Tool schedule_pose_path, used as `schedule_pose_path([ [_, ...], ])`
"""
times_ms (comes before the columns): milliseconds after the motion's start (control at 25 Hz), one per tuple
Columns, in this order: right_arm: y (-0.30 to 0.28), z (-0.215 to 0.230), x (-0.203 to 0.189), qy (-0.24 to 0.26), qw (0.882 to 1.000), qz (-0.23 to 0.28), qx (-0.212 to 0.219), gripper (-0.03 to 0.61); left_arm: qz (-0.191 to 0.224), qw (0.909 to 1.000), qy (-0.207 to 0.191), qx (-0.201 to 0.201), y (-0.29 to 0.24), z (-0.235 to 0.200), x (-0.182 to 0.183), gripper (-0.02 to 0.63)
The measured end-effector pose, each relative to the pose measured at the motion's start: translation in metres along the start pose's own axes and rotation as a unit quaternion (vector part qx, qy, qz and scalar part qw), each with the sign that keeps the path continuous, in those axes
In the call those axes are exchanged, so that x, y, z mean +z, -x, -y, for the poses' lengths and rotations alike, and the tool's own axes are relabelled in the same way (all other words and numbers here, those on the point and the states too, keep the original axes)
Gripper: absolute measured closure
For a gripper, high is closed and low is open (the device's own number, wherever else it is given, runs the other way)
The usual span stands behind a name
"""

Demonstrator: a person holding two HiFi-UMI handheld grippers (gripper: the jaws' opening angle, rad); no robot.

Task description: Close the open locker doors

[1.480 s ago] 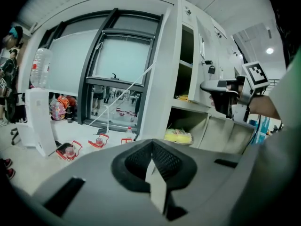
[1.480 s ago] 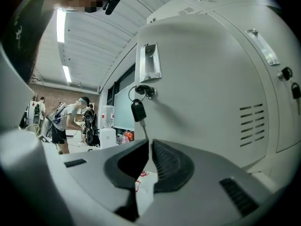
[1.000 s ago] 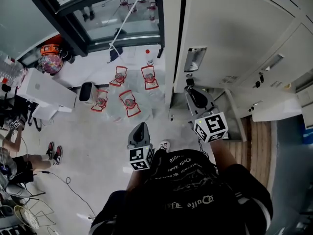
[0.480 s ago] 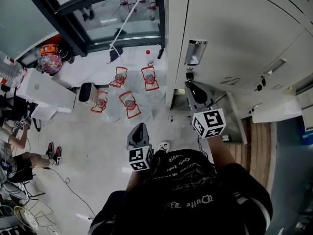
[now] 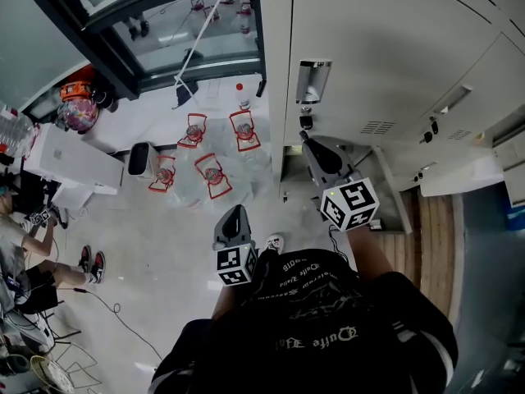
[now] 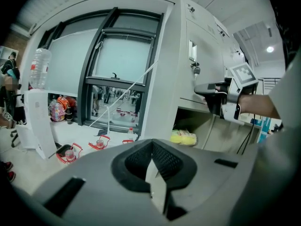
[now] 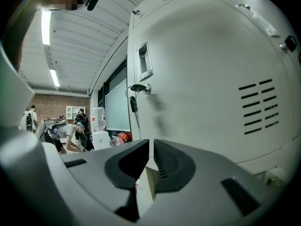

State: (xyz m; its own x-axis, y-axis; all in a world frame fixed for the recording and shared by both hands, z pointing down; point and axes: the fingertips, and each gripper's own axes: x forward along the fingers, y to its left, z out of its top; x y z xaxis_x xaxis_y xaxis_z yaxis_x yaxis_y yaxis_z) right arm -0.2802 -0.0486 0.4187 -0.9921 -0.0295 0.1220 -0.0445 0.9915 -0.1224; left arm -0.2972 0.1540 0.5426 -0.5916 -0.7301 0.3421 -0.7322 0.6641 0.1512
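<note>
Four red-handled jugs (image 5: 213,173) stand on the floor (image 5: 164,253) beside the lockers (image 5: 385,48).

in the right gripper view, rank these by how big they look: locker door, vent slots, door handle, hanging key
1. locker door, fills most of the view
2. vent slots, taken as a group
3. door handle
4. hanging key, smallest

The last three are all on that one door, so nearness skews the order little.
</note>
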Motion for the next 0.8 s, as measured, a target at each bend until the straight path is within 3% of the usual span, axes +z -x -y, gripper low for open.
schedule_pose_path([
  [160, 0.031, -0.002, -0.010, -0.007, 1.000, -0.018, -0.001, 0.558, -0.017, 0.9995, 0.000, -0.026, -0.003, 0.018, -0.009, 0.606],
  [400, 0.100, 0.014, -0.027, -0.013, 0.998, -0.035, -0.043, 0.499, -0.035, 0.9959, -0.018, -0.082, -0.010, 0.056, -0.018, 0.606],
  [520, 0.138, 0.028, -0.031, -0.023, 0.996, -0.029, -0.084, 0.475, -0.043, 0.9916, -0.032, -0.117, -0.013, 0.084, -0.022, 0.606],
  [600, 0.164, 0.034, -0.032, -0.003, 0.994, -0.026, -0.107, 0.466, -0.048, 0.9881, -0.040, -0.141, -0.014, 0.102, -0.024, 0.606],
  [800, 0.224, 0.044, -0.031, 0.041, 0.992, -0.037, -0.118, 0.448, -0.063, 0.9776, -0.063, -0.191, -0.014, 0.145, -0.035, 0.606],
])
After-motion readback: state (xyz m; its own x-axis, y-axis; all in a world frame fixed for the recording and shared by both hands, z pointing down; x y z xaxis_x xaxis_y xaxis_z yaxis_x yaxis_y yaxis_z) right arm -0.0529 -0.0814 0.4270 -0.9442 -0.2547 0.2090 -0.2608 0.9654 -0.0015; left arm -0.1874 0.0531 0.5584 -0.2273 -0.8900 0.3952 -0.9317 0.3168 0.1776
